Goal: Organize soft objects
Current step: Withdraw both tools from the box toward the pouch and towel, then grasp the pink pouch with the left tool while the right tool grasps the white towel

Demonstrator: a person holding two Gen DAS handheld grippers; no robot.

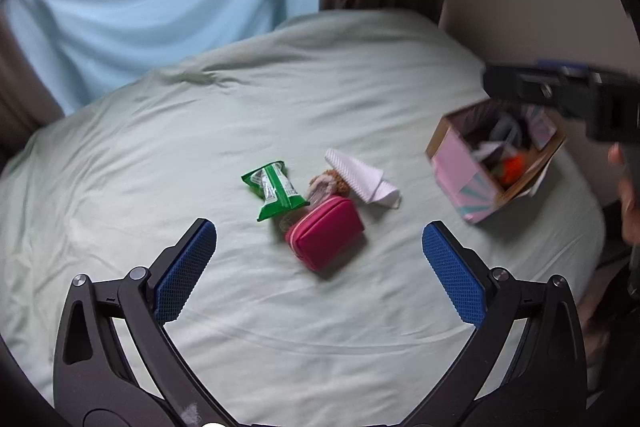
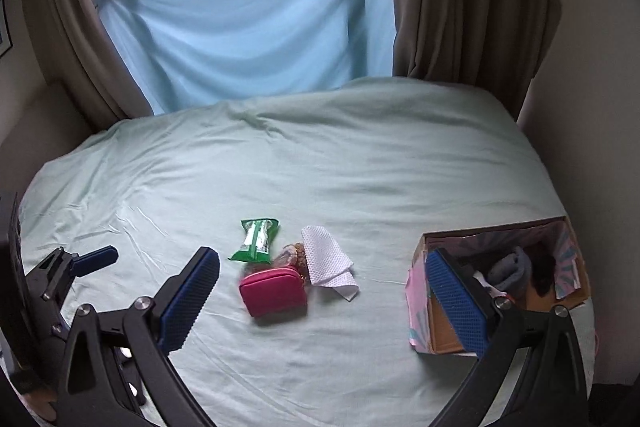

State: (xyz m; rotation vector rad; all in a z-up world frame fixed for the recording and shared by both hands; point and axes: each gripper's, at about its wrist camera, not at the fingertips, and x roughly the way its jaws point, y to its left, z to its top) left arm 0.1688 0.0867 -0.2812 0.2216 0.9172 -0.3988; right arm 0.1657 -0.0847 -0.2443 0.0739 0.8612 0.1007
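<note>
Pale green bedsheet (image 2: 360, 167) stretches bare around a central cluster, pink pouch (image 1: 326, 233) touching green packet (image 1: 274, 189) and white cloth (image 1: 360, 179), the cardboard box (image 2: 440, 331) near the bed's right edge, as left gripper (image 1: 320, 267) and right gripper (image 2: 324, 299) hover wide-fingered, holding nothing.

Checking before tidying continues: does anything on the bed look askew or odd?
Mainly the cardboard box: it sits tilted on the bedsheet. The small plush toy lies partly buried beneath the white cloth and pink pouch.

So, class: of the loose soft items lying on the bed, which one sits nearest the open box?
The white cloth. It lies on the box side of the cluster, while the pink pouch and green packet sit farther away.
</note>
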